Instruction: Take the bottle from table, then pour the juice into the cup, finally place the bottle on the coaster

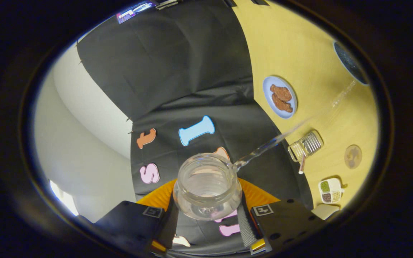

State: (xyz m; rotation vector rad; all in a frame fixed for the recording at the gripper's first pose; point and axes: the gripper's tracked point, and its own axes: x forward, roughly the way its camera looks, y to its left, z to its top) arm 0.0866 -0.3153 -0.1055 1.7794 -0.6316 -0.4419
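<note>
Hand-held gripper clamping one bottle, one cup, one coaster

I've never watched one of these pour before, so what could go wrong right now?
1. The gripper has its jaws shut on the tilted glass bottle; the thin stream arcs toward the ribbed glass cup, so a small wobble could spill onto the yellow table.
2. Smooth glass might slip in the jaws.
3. The coaster beside the cup could get wet.
</note>
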